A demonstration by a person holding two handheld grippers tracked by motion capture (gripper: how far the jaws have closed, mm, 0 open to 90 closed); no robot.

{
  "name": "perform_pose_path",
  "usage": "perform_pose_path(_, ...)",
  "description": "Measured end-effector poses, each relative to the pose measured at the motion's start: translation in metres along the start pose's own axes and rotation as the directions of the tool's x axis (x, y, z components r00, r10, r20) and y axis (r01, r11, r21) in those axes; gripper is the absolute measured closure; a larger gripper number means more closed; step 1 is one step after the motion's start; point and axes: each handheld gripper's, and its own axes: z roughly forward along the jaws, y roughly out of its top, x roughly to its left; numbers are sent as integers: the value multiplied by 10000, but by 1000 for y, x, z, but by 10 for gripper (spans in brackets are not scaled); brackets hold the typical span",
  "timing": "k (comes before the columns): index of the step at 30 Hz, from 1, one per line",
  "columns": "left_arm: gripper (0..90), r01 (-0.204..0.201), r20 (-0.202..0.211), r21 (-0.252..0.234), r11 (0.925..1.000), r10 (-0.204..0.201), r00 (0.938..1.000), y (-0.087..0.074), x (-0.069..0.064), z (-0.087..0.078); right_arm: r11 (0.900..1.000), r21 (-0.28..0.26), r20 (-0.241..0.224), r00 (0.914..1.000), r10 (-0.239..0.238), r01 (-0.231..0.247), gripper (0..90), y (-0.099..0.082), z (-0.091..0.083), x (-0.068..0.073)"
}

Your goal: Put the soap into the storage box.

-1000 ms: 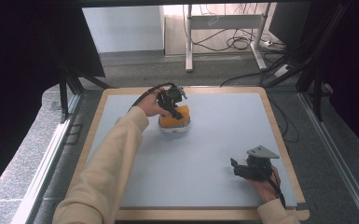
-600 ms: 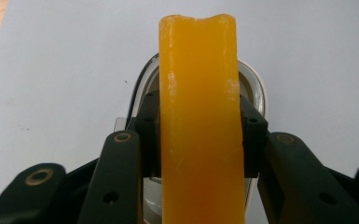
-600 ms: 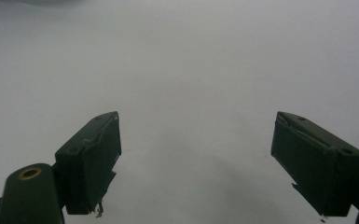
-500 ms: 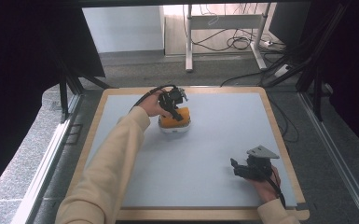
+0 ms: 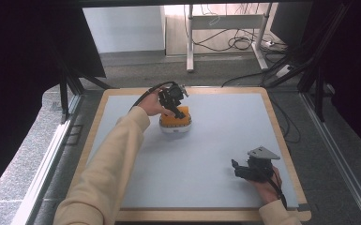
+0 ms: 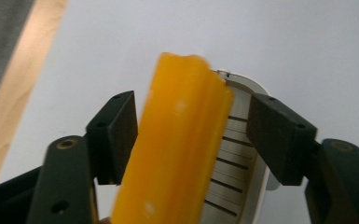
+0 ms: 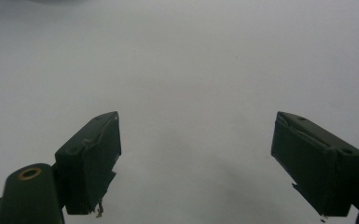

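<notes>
The left hand-held gripper [image 5: 180,107] was at the orange piece [image 5: 175,117], which sat in a white slotted holder [image 5: 175,129] on the tabletop [image 5: 206,154]. Relative to the white slotted holder, the left hand-held gripper came from the far-left side and its black body lay over the top of the orange piece. In the left gripper view, the orange piece [image 6: 177,149] stood between the two jaws as a long, upright slab, with the white slotted holder [image 6: 235,158] just behind it on the right. The jaws had just been opening. They stood apart now: the left pad [image 6: 116,135] was just beside the orange piece, and I could not tell whether it touched it, while the right pad [image 6: 279,135] was clearly away from it, over the rim of the white slotted holder. So the orange piece was between the jaws but not clamped.

The right hand-held gripper [image 5: 236,168] was well apart from the white slotted holder, toward the near-right part of the tabletop, held low by the person's hand [image 5: 265,187]. A grey three-cornered plate [image 5: 262,153] sat on top of it. In the right gripper view its jaws were wide apart, with nothing between them except the pale tabletop [image 7: 191,70].

The person's left sleeve [image 5: 108,178], of a cream colour, reached from the near edge up toward the white slotted holder.
</notes>
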Motion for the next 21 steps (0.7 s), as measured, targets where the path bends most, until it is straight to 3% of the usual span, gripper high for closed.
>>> perform_pose_path(4, 271, 156, -365, -207, 9997, -164, 9992, 1, -1, -8, 10000, 12, -5, 10000, 4, -4, 161, 0, 0, 0)
perform_pose_path(12, 204, 844, -420, -914, 9922, -885, 9952, -10, -6, -28, 10000, -12, 14, 10000, 5, -5, 161, 0, -1, 0)
perform_pose_path(21, 191, 1280, -506, -1677, 9775, -1382, 9891, -35, -33, -56, 10000, -63, 49, 10000, -36, 36, 161, 1, -1, 1)
